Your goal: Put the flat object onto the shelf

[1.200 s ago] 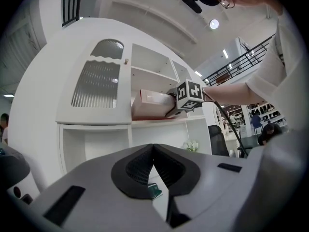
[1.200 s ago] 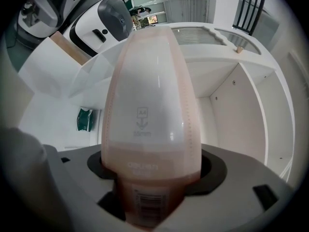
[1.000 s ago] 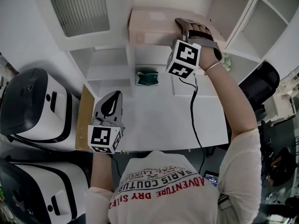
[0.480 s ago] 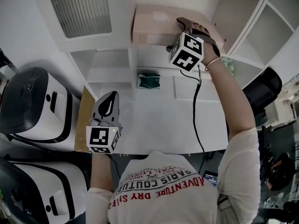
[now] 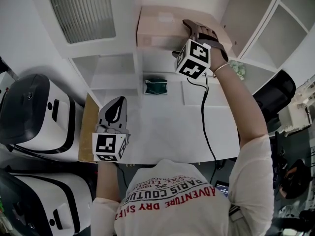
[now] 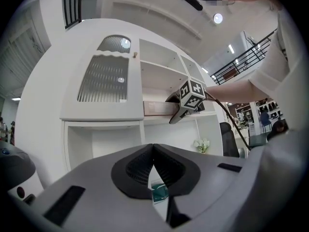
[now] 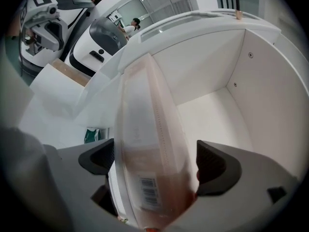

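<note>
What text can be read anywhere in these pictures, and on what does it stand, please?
"PARIS COUTUR", cut off, upside down: the person's shirt.
"ADVENTURE DRY", then cut off: same shirt.
Smaller print on the shirt: too small to read.
Barcode label on the flat package: too blurred to read.

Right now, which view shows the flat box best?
Head view: the flat box shows nearly whole, lying in the shelf. The right gripper view has it close but blurred, edge-on between the right gripper's opening jaws. The left gripper view shows only a distant sliver of it.
</note>
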### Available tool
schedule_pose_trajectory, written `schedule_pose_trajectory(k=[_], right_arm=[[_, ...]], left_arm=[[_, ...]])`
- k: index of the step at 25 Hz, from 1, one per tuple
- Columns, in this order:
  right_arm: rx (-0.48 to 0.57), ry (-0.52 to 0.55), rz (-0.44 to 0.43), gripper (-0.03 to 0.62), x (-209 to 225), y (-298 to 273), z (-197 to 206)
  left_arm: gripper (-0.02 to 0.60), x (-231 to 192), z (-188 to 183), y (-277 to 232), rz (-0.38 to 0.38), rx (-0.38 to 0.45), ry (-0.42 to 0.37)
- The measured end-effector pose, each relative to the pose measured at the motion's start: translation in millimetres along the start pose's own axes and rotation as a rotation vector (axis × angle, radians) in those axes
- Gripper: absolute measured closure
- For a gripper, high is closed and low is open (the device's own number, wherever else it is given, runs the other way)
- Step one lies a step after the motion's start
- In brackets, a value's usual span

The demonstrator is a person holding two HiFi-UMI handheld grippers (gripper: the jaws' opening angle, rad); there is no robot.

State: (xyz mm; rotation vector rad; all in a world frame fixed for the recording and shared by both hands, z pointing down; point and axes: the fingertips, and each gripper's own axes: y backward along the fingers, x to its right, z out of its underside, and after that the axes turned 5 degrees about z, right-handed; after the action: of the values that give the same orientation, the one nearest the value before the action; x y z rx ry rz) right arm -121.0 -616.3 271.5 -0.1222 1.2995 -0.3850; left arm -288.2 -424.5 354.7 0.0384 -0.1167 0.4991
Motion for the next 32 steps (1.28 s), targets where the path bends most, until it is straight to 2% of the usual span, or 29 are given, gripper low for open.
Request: schedule_pose_trajectory(k=[10,14,16,17,18,20,21,23,24,27,29,32], right_arm=[[-0.006,-0.039,0.064,0.085,7,52,-2],[-0.026,-0.136,-0.045,0.11,-24,74,9],[-0.041,-0.173,-0.049,0.188,-33,82,16],[-0.049,-0.185,-0.031,0.297,-34,85,20],[-0.056,-0.196,-0.019,0.36,-36,89,24],[-0.054,-0.233,-0.031,0.371,-44,95,28],[-0.043,-0.257,-0.039,0.398,-47,99,28],[-0.009,-0.306,-0.018,0.508,-49,108,30],[0.011,-0.333,0.006,0.543,-48,113,31],[0.091,-0.467,0.078,0.557,-47,128,33],[0.138,-0.562,0.1,0.559,-50,139,36],[0.18,-0.643,0.119,0.559,-66,153,42]], left_arm=[[0.568,18,-6,11,0.039,0.009,-0.01],[0.568,32,-5,15,0.075,0.002,-0.017],[0.568,39,-4,16,0.092,-0.003,-0.016],[0.568,42,-3,17,0.1,-0.004,-0.014],[0.568,46,-3,17,0.107,-0.004,-0.012],[0.568,51,-4,19,0.12,-0.002,-0.011],[0.568,54,-5,20,0.125,0.0,-0.012],[0.568,59,-7,21,0.134,0.006,-0.011],[0.568,62,-8,21,0.139,0.008,-0.01],[0.568,67,-13,17,0.154,0.015,-0.009],[0.568,70,-17,15,0.161,0.021,-0.021],[0.568,70,-18,14,0.165,0.025,-0.02]])
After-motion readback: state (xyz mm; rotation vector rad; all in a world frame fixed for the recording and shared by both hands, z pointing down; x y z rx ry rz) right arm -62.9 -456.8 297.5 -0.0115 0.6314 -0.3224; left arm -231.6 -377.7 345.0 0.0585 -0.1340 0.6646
